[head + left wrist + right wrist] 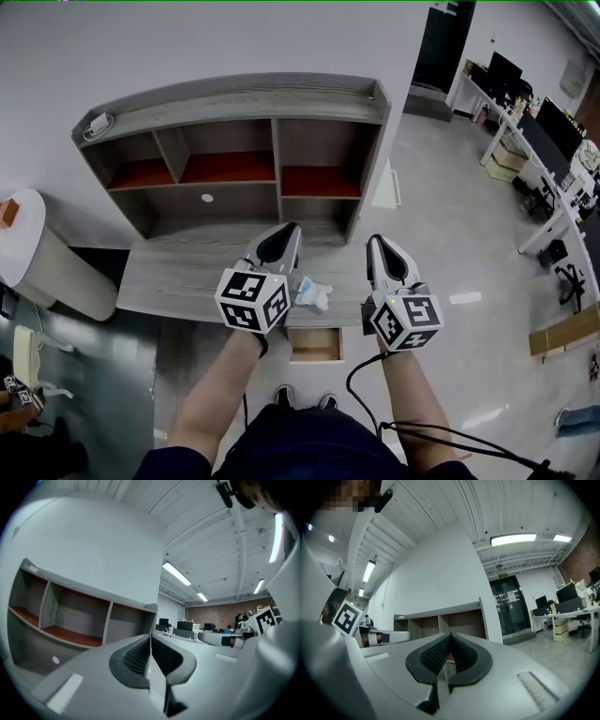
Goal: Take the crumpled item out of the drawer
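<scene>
At the far left a white rounded object [42, 258] is standing beside the table [178, 272]. A shelf [234, 155] with red-floored compartments is sitting at the back of the table, against the wall. The left hand-held gripper [289, 231] is hanging over the table in front of the shelf, its jaws pressed together with nothing between them. Just right of it, the crumpled item [314, 293], white and pale blue, is lying on the table near the front edge, out of the drawer [316, 345], which is standing open directly below it. Nothing is touching or covering the item. The right hand-held gripper [375, 241] is hovering on the item's other side, its jaws likewise meeting on nothing, a black cable [361, 389] trailing from it. Far right, desks with monitors [553, 131] are lining the floor.
</scene>
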A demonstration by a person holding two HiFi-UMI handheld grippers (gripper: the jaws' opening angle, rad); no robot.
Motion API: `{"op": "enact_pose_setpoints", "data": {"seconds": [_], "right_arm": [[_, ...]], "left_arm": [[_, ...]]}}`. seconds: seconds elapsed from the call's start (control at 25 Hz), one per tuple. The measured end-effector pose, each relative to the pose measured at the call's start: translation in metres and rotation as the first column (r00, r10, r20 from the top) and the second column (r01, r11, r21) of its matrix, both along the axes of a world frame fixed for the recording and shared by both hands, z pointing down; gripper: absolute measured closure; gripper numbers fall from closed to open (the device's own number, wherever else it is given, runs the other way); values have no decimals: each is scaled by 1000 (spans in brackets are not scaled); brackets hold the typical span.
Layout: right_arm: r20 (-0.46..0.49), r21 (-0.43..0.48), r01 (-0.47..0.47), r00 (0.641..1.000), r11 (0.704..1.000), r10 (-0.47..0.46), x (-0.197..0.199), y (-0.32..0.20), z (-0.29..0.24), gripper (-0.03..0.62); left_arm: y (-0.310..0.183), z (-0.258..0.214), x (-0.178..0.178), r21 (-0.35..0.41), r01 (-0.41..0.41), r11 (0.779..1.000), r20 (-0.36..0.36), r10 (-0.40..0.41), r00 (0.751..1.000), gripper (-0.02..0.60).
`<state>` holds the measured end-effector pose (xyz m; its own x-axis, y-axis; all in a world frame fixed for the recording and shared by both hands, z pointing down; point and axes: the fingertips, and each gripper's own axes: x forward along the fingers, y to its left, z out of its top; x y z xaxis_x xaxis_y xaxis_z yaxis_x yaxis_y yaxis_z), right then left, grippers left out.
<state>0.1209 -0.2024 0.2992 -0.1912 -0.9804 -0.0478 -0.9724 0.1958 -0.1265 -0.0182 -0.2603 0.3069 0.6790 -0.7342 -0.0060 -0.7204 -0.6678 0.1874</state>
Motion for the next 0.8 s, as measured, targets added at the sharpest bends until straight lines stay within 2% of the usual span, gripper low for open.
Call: {"op": "enact_pose_setpoints", "data": {"seconds": [0.32, 0.8], "right_arm": [[-41, 77, 1, 999, 997, 2, -7, 9, -32, 588], [-47, 79, -22, 999, 997, 25, 6, 15, -30, 588]], "left_arm": [[9, -34, -14, 113, 53, 992, 18, -56, 998, 572], [5, -37, -43, 119, 122, 985, 17, -125, 992, 572]]}}
